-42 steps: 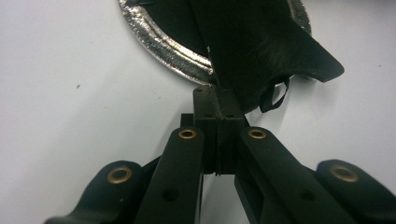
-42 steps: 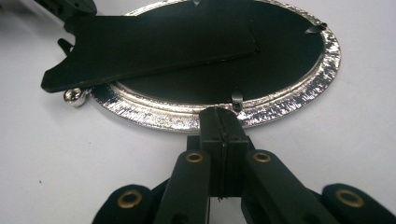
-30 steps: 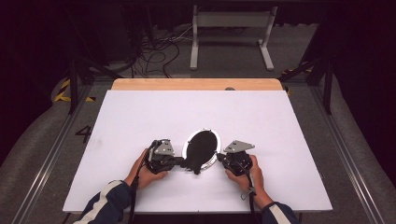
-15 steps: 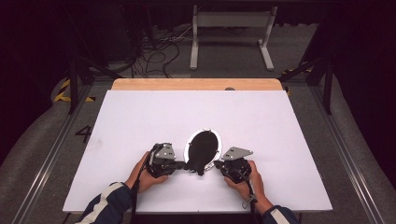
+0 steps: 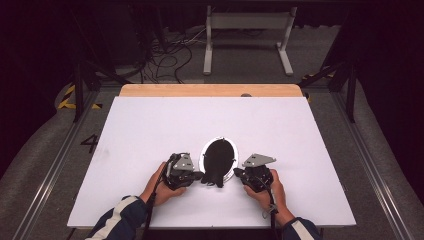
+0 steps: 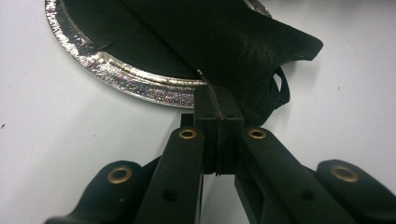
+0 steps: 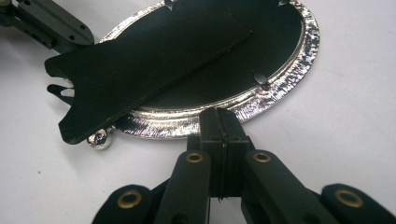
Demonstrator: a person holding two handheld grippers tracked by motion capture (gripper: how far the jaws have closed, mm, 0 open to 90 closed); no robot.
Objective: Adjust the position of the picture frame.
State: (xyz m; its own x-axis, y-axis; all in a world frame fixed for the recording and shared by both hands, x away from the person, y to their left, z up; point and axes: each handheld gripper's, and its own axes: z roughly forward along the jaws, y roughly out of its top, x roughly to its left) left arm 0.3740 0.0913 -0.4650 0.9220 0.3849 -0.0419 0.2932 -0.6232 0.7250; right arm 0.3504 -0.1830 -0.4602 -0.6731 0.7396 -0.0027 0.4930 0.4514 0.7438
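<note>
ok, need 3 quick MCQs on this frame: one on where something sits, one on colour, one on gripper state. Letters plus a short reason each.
1. Where does the oval frame lie on the table?
A. far left corner
B. near edge, between the two grippers
C. far right edge

2. What colour is the frame's rim?
A. silver
B. red
C. gold

3. How do the right gripper jaws stand?
A. wide open
C. clamped on a cup
B. shut

Key: 1 B, the high view shows it between the left gripper and the right. 2 A, the rim glitters silver around a black back panel. 3 B, its jaws meet at the rim's edge.
</note>
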